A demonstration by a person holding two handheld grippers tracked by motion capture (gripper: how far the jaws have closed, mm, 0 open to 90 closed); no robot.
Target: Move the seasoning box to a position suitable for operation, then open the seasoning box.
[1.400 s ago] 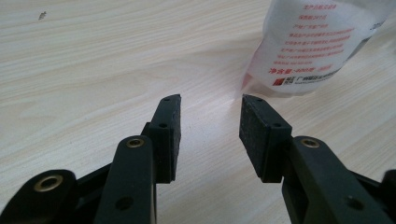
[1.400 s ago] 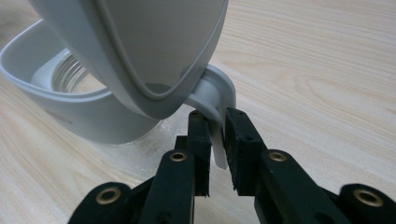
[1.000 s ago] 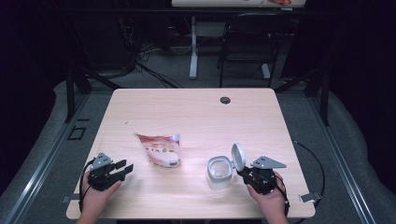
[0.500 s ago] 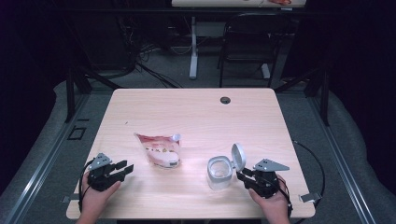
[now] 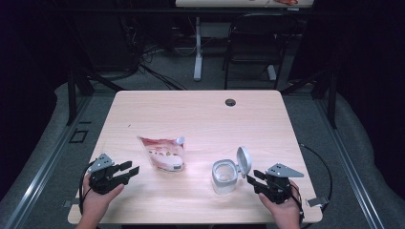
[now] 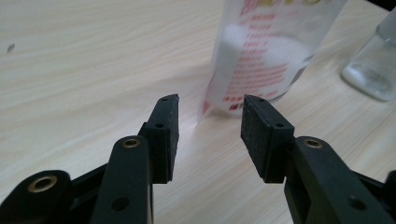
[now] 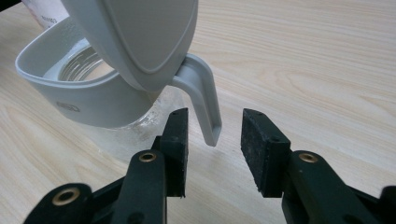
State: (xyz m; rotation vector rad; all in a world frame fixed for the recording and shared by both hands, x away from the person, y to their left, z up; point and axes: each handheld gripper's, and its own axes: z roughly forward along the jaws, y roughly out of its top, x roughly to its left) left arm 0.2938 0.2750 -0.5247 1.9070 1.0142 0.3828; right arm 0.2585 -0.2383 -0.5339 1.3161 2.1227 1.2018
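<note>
glass jar (image 5: pixel 224 175) with a grey flip lid (image 5: pixel 243 160) stands on the near right of the wooden table (image 5: pixel 200 114), just ahead of the right gripper (image 5: pixel 255 178). the lid is swung up and back on its hinge, so the mouth of the jar is open to receive a pour. in the right gripper view the lid's grey latch tab (image 7: pixel 204 102) hangs down just in front of the gap between the jaws; the jaws stand apart and have just been opening, with nothing pressed between the pads, which suggests the tab has been let go now that the lid holds itself upright. pouch (image 5: pixel 163 152), printed in red with white contents, lies to the left of the jar, near the table's middle and apart from it. the left gripper (image 5: pixel 128 171) points toward the pouch from the near left edge; its jaws are apart and have just been opening, empty, and in the left gripper view the pouch (image 6: pixel 266 51) sits ahead of them, not yet between the pads. this placing likely prepares a grasp on the pouch for emptying it into the jar.
</note>
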